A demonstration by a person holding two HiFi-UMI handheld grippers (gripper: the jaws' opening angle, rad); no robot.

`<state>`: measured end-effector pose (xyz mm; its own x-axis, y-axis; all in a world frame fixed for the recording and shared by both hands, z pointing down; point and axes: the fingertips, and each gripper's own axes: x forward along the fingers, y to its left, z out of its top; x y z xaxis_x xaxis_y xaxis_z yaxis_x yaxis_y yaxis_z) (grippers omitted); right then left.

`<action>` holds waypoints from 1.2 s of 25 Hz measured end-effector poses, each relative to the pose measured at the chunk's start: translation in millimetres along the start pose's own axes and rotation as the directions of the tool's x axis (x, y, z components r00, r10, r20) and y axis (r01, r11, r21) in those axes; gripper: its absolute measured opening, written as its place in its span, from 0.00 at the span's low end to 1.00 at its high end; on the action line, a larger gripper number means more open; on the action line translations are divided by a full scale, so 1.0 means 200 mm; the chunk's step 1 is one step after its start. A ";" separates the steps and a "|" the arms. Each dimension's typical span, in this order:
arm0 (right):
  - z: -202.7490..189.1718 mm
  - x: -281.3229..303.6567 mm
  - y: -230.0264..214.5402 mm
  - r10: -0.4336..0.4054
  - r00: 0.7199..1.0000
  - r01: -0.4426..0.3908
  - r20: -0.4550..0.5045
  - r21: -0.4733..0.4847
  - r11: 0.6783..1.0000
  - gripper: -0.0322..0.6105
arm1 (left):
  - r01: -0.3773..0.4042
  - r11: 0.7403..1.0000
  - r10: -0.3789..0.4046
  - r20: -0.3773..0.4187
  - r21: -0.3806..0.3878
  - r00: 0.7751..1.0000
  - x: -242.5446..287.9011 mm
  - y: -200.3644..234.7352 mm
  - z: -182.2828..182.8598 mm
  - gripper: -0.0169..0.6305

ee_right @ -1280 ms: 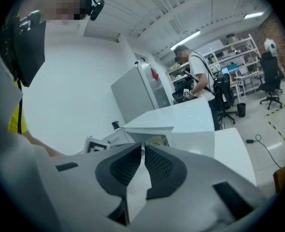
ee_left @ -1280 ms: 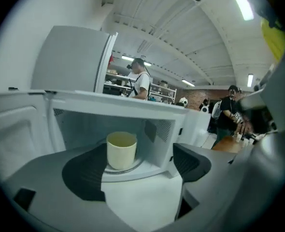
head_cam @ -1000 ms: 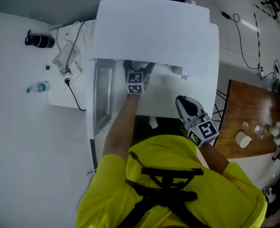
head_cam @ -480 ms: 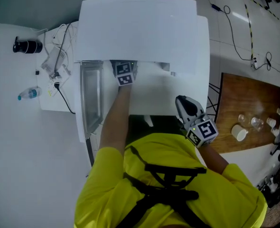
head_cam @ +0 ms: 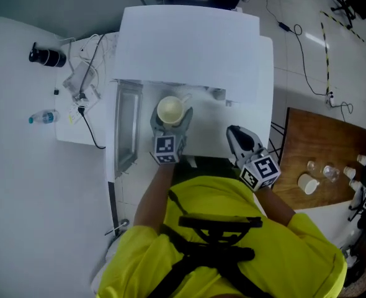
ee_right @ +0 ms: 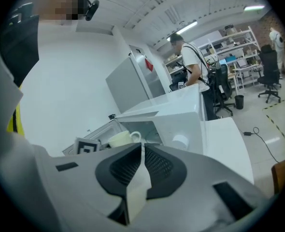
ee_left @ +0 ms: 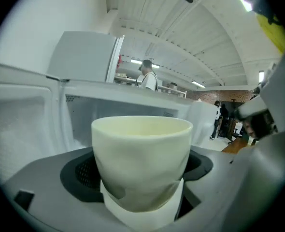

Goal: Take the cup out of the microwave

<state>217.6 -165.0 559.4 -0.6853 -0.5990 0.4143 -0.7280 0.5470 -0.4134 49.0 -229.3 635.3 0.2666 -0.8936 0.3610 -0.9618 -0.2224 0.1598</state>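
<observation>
A cream cup (head_cam: 170,110) with a handle hangs just in front of the open white microwave (head_cam: 189,39), outside its cavity. My left gripper (head_cam: 171,118) is shut on it, one jaw on each side of the cup's wall. In the left gripper view the cup (ee_left: 141,158) fills the middle, upright, with the microwave's cavity (ee_left: 50,124) behind it. My right gripper (head_cam: 236,136) is to the right over the table's front edge, shut with nothing in it. In the right gripper view the cup (ee_right: 123,138) shows before the microwave (ee_right: 181,122).
The microwave's door (head_cam: 127,129) hangs open at the left. A water bottle (head_cam: 43,117), a black cylinder (head_cam: 46,56) and cables (head_cam: 87,79) lie on the white table to the left. A wooden table (head_cam: 319,148) with small cups stands right. People stand far behind.
The left gripper has drawn back out of the microwave toward the person, bringing the cup into the open. The right gripper has stayed in place.
</observation>
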 end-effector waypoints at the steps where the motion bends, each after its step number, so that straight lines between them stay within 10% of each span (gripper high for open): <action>1: 0.01 0.02 0.02 0.011 1.000 -0.011 0.003 -0.004 1.000 0.09 | 0.013 1.000 -0.013 0.004 -0.002 1.000 -0.09 -0.02 0.03 0.71; 9: 0.07 0.28 0.33 0.108 0.993 -0.111 -0.042 -0.074 0.991 0.09 | 0.087 0.996 -0.084 0.184 -0.006 0.979 -0.69 0.05 0.63 0.71; 17: 0.10 0.64 0.96 0.247 0.966 -0.254 -0.077 -0.101 0.962 0.09 | -0.023 0.999 0.029 0.207 -0.031 0.978 -1.19 0.79 1.05 0.71; 30: -0.14 0.93 1.15 0.077 0.987 -0.086 -0.142 -0.058 0.995 0.09 | -0.092 0.996 0.093 0.101 -0.006 0.991 -0.35 1.72 0.20 0.71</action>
<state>-79.1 -134.0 564.6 -0.7351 -0.4664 0.4921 -0.6666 0.6294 -0.3993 -303.0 -259.1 628.0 0.1687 -0.9451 0.2798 -0.9819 -0.1364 0.1314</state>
